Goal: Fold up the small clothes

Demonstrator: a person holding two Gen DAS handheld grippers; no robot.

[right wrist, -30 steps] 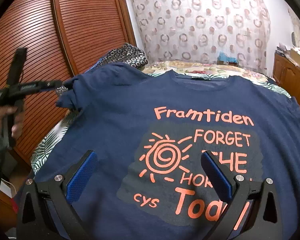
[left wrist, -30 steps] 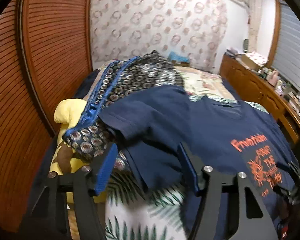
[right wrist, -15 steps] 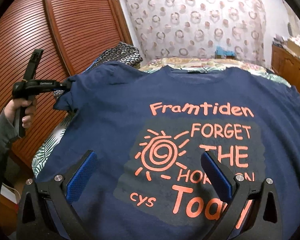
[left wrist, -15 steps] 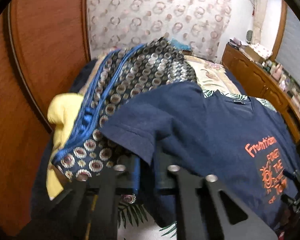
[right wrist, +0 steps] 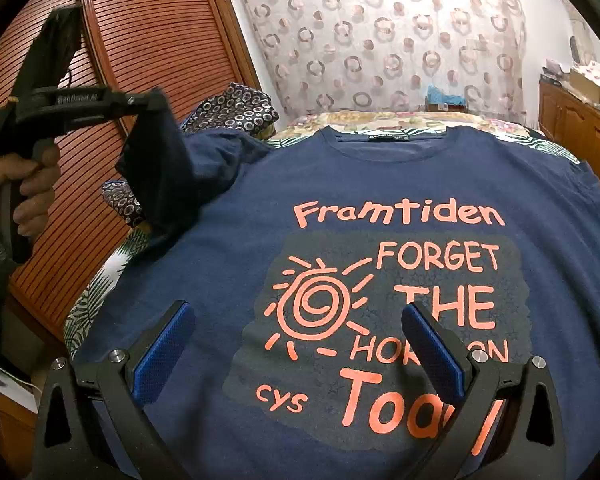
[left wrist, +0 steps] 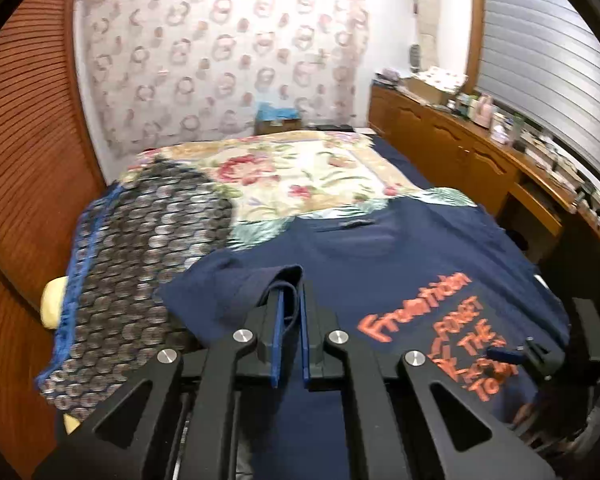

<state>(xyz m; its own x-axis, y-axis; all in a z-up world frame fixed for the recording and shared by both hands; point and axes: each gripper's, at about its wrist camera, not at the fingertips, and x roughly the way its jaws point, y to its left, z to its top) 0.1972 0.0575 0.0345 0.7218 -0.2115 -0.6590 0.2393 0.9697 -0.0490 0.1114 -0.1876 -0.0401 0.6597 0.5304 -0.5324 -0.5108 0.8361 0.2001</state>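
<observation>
My left gripper (left wrist: 290, 316) has its blue pads pressed together on the hem of one sleeve (right wrist: 160, 176) of the navy cotton T-shirt with the orange "Framtiden" print (right wrist: 380, 280), the pinched fold of cloth standing up between the fingers. My right gripper (right wrist: 296, 344) hangs just above the shirt's printed chest with its fingers spread wide and nothing between them.

Seen from the right wrist, the left tool holds that sleeve lifted clear of the bed, the cloth draping down from the fingertips towards the shoulder. The rest of the shirt lies flat and face up on the leaf-patterned bedsheet (right wrist: 96, 300), neckline away from me, its far sleeve spread towards the bed's edge.

I judge the fold barely begun: the garment is laid out and one sleeve is taken up, but no part has been turned over the body. What is left appears to be both sleeves in, then the length doubled.

Beside the shirt sits a heap of dark fabric patterned with small rings (left wrist: 140, 248), touching the shoulder area; I would keep the lifted sleeve from dragging it along.
</observation>
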